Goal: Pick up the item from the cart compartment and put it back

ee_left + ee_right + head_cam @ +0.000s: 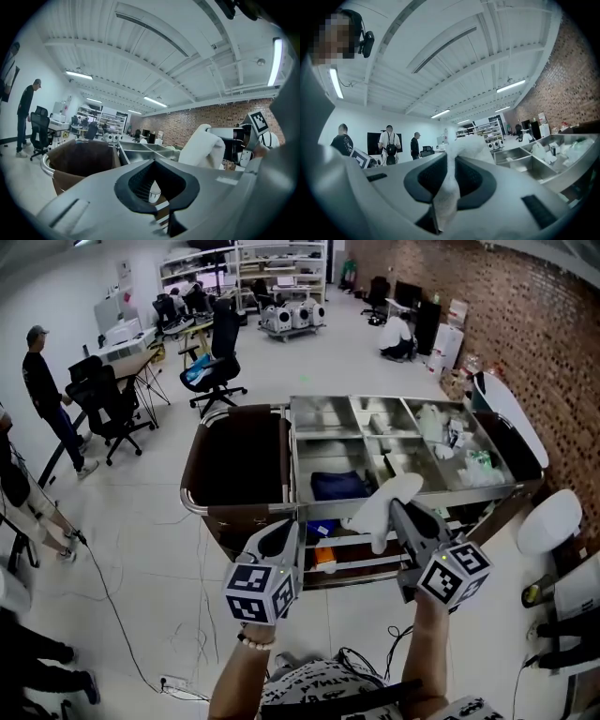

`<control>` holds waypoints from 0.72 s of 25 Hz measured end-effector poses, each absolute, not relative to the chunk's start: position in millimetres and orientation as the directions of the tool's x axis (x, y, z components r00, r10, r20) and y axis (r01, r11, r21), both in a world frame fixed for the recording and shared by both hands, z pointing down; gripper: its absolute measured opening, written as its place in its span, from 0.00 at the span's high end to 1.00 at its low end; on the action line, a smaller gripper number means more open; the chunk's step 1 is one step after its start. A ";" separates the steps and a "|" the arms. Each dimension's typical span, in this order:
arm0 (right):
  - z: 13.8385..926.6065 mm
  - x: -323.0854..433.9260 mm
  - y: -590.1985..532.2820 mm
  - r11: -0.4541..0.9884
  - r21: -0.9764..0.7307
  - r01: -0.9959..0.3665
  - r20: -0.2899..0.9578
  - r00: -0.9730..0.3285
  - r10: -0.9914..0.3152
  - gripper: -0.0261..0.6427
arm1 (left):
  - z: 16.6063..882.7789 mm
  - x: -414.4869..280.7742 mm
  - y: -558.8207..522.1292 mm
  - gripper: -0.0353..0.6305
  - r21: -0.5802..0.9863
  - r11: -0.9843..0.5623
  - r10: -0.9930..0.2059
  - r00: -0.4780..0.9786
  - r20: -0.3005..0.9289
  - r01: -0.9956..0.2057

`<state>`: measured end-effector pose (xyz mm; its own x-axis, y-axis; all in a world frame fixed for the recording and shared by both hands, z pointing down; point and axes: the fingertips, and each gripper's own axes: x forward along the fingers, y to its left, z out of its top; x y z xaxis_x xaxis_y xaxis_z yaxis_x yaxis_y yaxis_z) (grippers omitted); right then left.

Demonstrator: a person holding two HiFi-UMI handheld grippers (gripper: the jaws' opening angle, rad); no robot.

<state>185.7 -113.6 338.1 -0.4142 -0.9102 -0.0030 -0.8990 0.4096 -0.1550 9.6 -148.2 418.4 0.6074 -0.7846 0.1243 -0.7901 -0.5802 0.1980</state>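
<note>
Lab office; desks (131,348), shelving (281,263), brick wall (525,324)

Brick wall (525,324) runs along right of right fingers (412,526), receding to far end. White glossy floor (141,521) spreads left of left fingers (279,538). 2 black office chairs (217,367) far ahead-left of left fingers, desks (127,348) behind them. Shelving racks (281,263) at far end, straight beyond both fingers. White beamed ceiling (140,56) overhead, long strip lights (154,101) lit.
</note>
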 end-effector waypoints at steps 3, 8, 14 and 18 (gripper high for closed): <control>337.2 185.1 -111.4 0.409 -0.153 -0.900 -0.005 -0.413 -0.911 0.86 | 418.0 8.7 -146.6 0.95 0.190 -0.581 -0.785 0.607 0.129 -0.792; 339.2 185.0 -117.4 0.400 -0.153 -0.904 0.003 -0.405 -0.914 0.86 | 418.6 4.9 -146.9 0.95 0.189 -0.592 -0.775 0.618 0.135 -0.783; 335.2 180.7 -130.8 0.377 -0.139 -0.916 -0.002 -0.381 -0.925 0.86 | 420.8 1.7 -152.9 0.95 0.164 -0.620 -0.752 0.641 0.155 -0.767; 331.3 173.1 -143.9 0.374 -0.121 -0.920 0.005 -0.377 -0.926 0.86 | 421.2 -3.5 -157.4 0.95 0.158 -0.637 -0.737 0.656 0.164 -0.754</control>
